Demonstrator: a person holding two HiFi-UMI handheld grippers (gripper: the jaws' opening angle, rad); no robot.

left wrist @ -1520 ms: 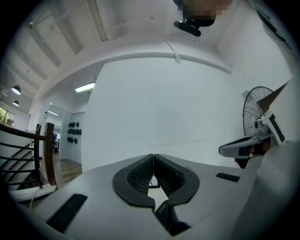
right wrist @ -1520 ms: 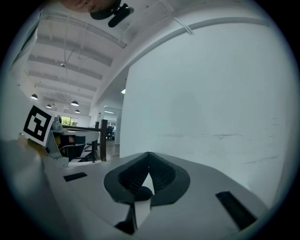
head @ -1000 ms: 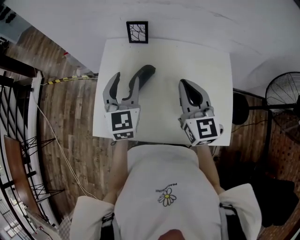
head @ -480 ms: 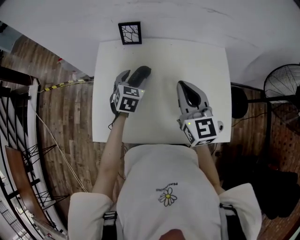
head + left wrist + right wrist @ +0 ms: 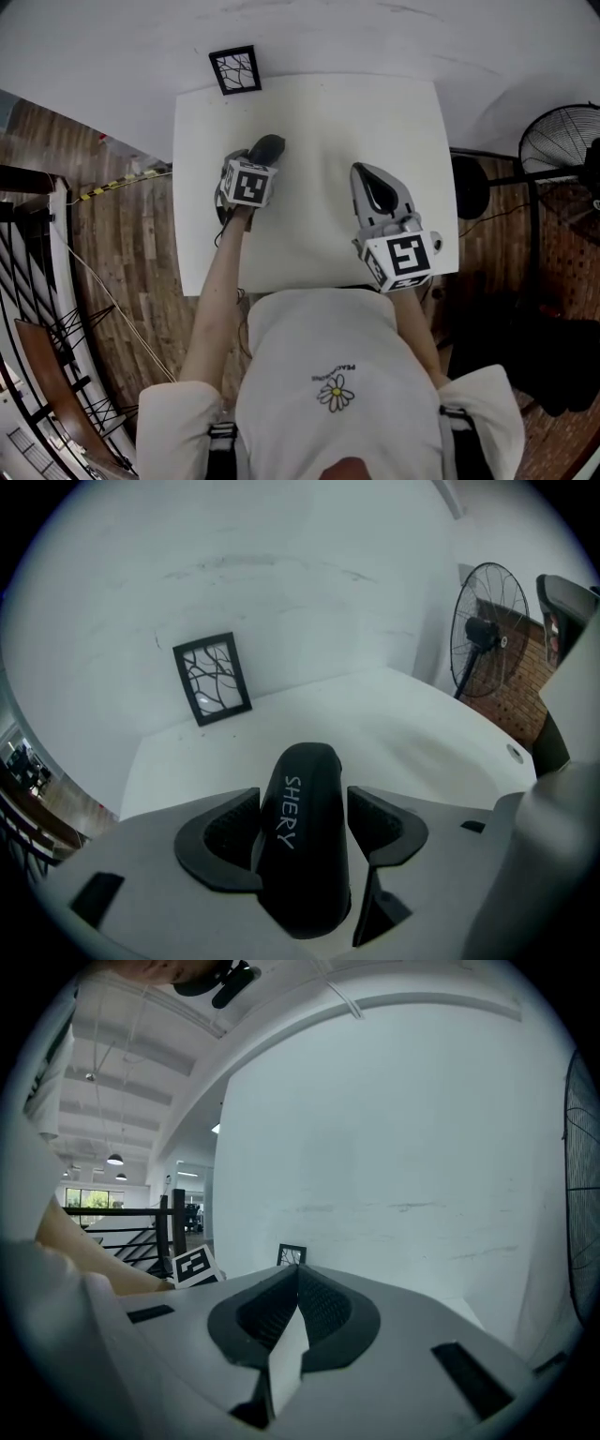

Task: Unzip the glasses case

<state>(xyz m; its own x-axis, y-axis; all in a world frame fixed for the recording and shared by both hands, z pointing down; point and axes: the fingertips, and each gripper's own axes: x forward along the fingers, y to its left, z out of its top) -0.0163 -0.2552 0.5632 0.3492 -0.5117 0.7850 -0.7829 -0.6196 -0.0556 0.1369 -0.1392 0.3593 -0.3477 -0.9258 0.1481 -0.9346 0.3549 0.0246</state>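
A black glasses case with white lettering lies on the left half of the white table. My left gripper points steeply down over its near end. In the left gripper view the case runs lengthwise between the two pads, and my left gripper stands open around it, with a narrow gap at the right pad. My right gripper hovers over the table's right half, apart from the case. Its jaws are shut with nothing between them, as the right gripper view shows. No zipper pull is visible.
A small black-framed picture leans against the wall at the table's far left corner. A standing fan is off the right side. Railing and wooden floor lie to the left of the table. The wall runs right behind the table.
My left gripper has dropped and tipped downward onto the case, so its open jaws now straddle it. The right gripper has hardly shifted.
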